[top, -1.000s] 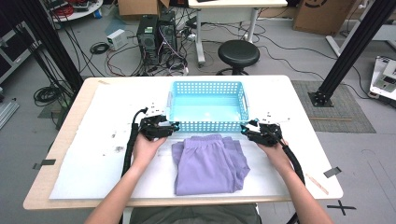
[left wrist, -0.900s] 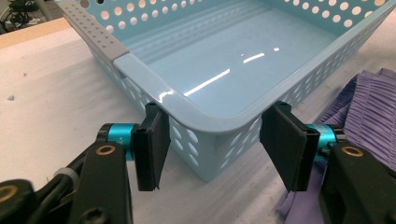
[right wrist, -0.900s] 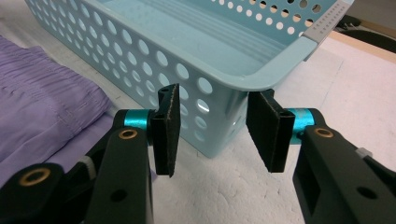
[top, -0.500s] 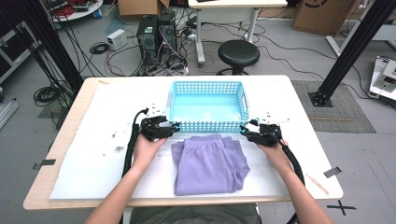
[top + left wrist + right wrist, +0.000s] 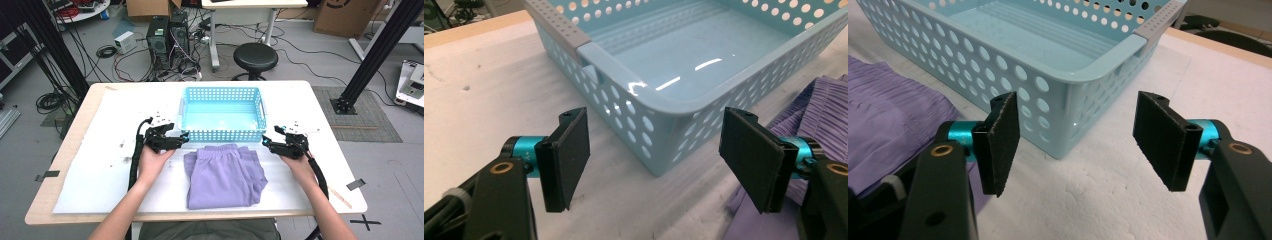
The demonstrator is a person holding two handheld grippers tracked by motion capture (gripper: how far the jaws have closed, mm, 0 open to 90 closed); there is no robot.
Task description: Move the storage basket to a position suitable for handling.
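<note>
White foam sheeting covered the table (image 5: pixel 100 175), and the blue basket (image 5: pixel 222 114) sat on it as the main thing to find places by.

Nearest the person, in front of the basket, lay the folded purple clothes (image 5: pixel 222 175). Their top edge came close to the basket's near wall, though whether they touched it could not be told.

Two bare forearms came up from the bottom of the high view, one on each side of the clothes. Each hand was wrapped around the back of its tool, with the wrist held low over the table.

The left gripper (image 5: pixel 181 141) was just beside the basket's near left corner, pointing in toward it. In the left gripper view, that corner of the basket (image 5: pixel 659 135) stood between the two black pads and a little beyond them, and the purple clothes (image 5: pixel 819 115) showed past one pad. The jaws had just been opening and stood wide apart, with nothing in them.

The right gripper (image 5: pixel 266 143) was just beside the basket's near right corner, pointing in toward it too. In the right gripper view, the basket (image 5: pixel 1068 125) corner sat between the pads and past them. These jaws had just been opening as well and held nothing.

Behind the basket, past the table's far edge, stood a black stool (image 5: pixel 256 57) on the grey floor.
</note>
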